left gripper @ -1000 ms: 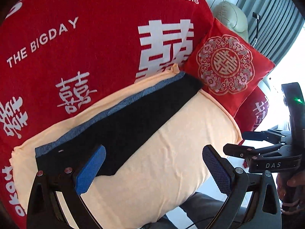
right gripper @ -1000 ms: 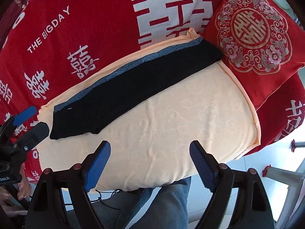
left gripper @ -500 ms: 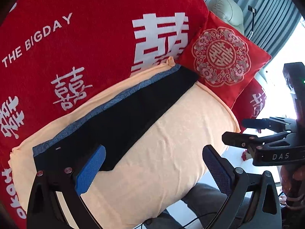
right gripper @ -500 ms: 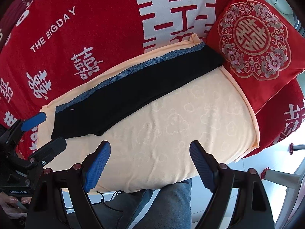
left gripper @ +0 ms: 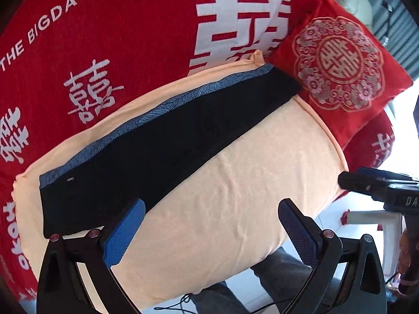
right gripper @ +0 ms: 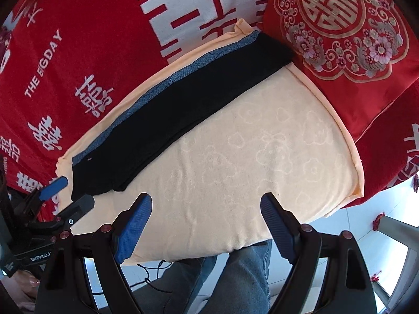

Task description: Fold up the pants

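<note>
A: Pants [left gripper: 167,141], one pair, lie lengthwise along the far edge of the peach pillow [left gripper: 235,196]. Soft, light, floppy, I'd guess.

B: Take the ends, then. Grippers?

A: Two. Left gripper [left gripper: 209,233] and right gripper [right gripper: 207,225] both spread wide, empty. One red cushion [right gripper: 337,26] beside.

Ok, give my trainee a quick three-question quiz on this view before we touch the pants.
1. True or false: the pants lie flat in a long strip on the pale cloth.
2. What is the left gripper holding? A) the waistband B) nothing C) the red cushion
3. Fill in: the blue band runs along the pants' ____ edge, the one away from the grippers.

Key: 1 true; 2 B, its jaws are open above the cloth; 3 far.
</note>
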Action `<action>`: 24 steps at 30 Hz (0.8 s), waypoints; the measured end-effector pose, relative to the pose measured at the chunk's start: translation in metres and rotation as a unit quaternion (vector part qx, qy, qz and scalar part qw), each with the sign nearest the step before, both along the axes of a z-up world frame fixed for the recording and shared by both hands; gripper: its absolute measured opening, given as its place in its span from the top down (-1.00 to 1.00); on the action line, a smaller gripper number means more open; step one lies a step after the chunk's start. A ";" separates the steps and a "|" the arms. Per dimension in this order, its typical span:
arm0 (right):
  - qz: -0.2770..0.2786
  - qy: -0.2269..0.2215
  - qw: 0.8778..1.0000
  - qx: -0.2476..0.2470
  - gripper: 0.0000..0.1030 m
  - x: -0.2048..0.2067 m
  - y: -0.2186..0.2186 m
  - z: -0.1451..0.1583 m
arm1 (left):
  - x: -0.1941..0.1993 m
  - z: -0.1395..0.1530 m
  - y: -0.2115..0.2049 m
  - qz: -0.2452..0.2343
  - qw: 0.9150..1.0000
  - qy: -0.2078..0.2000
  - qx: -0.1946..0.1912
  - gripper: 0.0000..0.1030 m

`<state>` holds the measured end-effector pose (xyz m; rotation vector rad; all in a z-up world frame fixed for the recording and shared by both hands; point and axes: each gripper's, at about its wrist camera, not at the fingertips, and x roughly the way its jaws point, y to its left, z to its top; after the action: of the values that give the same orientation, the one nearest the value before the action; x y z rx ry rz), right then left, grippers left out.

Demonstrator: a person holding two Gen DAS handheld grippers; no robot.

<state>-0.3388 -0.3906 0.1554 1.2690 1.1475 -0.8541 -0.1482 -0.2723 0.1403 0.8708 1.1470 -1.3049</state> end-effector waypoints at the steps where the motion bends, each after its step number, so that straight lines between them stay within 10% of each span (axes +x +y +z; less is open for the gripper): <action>1: -0.011 -0.012 1.000 0.007 -0.70 -0.009 -0.014 -0.008 | -0.004 -0.005 -0.006 0.007 1.000 -0.004 0.007 -0.98; 24: -0.094 -0.144 0.983 0.069 -0.75 -0.052 -0.160 -0.195 | -0.015 -0.155 -0.114 0.141 0.982 -0.058 0.108 -0.98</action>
<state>-0.3911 -0.5505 -0.0392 1.5776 0.8771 -0.7067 -0.1629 -0.3864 -0.0148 0.8921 1.2830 -0.8990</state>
